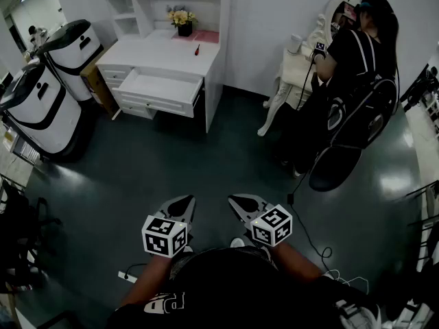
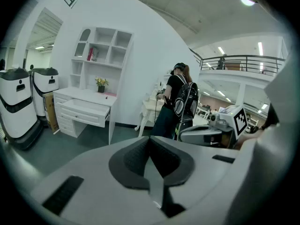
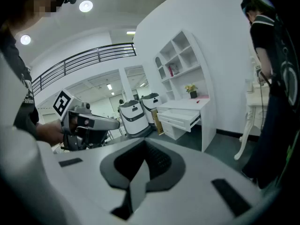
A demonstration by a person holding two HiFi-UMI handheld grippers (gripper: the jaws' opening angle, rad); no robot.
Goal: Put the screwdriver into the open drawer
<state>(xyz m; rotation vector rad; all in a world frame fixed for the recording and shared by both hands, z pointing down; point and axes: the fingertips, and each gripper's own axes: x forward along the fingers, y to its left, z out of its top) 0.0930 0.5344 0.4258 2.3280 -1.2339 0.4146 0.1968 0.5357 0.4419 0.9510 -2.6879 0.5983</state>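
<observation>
Dark green floor separates both claws from the white bench (image 1: 156, 51) at the far left. The screwdriver (image 1: 197, 49), a small red sliver, lies on the benchtop near its right edge, just above and to the right of the open drawer (image 1: 162, 88). Its long axis runs roughly near to far; which end is the tip is too small to tell. It lies well ahead of the left claw (image 1: 180, 207) and right claw (image 1: 243, 205), both closed together on nothing. The left looks slightly nearer.
</observation>
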